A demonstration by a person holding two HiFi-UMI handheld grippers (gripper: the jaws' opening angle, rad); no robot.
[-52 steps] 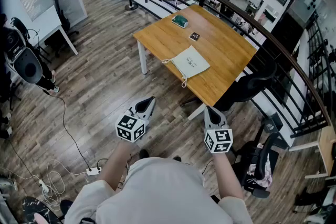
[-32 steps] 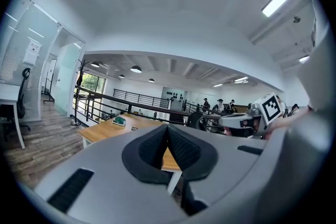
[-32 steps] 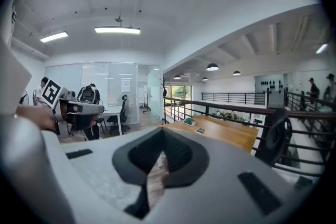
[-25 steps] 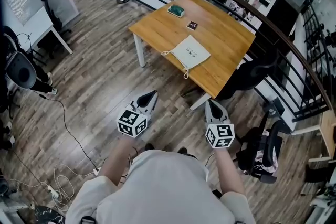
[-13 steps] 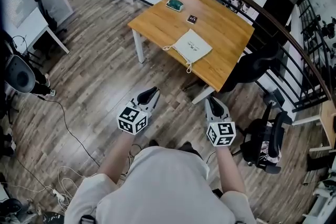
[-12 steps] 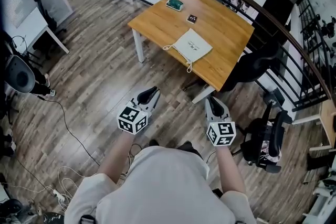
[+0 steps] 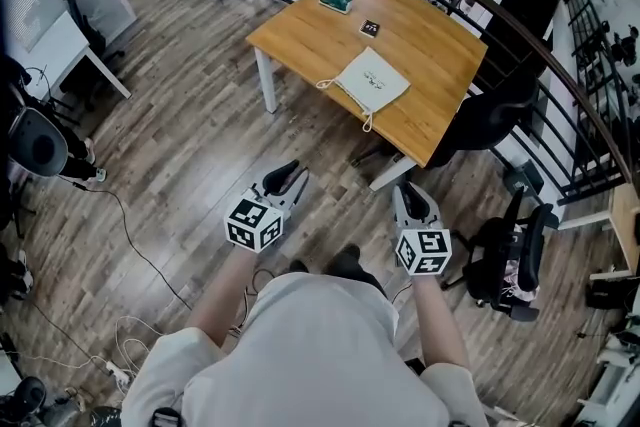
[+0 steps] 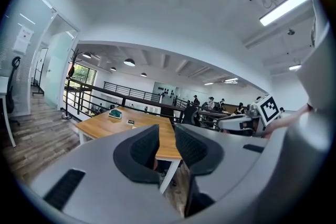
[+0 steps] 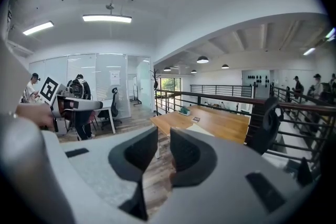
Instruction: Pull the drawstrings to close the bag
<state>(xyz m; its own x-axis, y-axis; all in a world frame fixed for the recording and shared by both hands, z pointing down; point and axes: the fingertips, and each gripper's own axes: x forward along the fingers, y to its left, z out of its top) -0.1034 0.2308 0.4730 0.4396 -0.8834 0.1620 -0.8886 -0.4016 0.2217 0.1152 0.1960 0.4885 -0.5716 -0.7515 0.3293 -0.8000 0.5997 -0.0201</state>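
- Under me, a wood-plank floor (image 7: 180,145) fills most of the head view, with a dark railing (image 7: 560,65) curving round its far side.
- On that floor a wooden table (image 7: 300,30) on white legs stands well ahead of me, a black office chair (image 7: 490,115) at its right end.
- I see the bag (image 7: 372,81) lying flat near the table's near edge, well apart from both tools. Its mouth faces that edge and its closed end points toward the railing; it looks almost square, so I cannot name a long axis.
- My left gripper (image 7: 285,177) hangs over the floor; its jaws have just been opening and stand apart, with nothing between them.
- My right gripper (image 7: 412,200) shows a narrow gap and is empty.
- Two drawstrings (image 7: 368,122) trail from the mouth's corners.
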